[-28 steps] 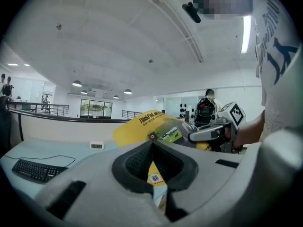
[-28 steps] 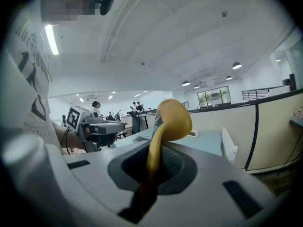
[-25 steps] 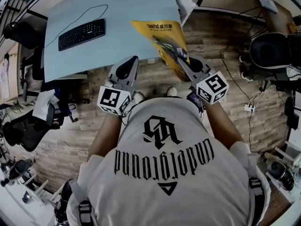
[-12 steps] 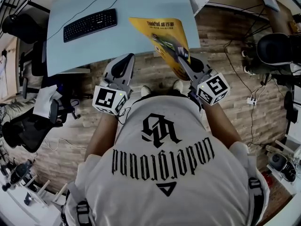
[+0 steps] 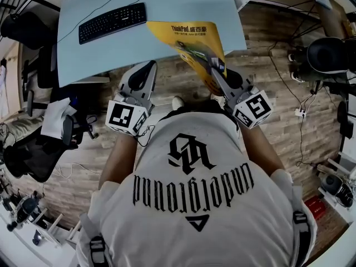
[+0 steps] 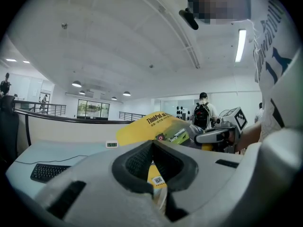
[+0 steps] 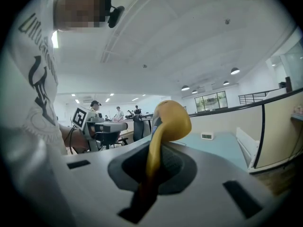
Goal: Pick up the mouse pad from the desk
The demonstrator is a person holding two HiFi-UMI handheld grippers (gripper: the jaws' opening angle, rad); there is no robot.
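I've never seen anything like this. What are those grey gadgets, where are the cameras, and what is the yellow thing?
There is no robot here. A person holds a hand-held gripper in each hand. One picture comes from a camera on the person's head, looking down; the other two come from cameras riding on the grippers. The right gripper has its jaws pinched on a yellow mouse pad, held in the air by the light blue desk. The left gripper has its jaws together, apparently on nothing. A black keyboard lies on the desk.

Yellow mouse pad (image 5: 192,38), black keyboard (image 5: 113,22), pale-blue desk (image 5: 167,1).
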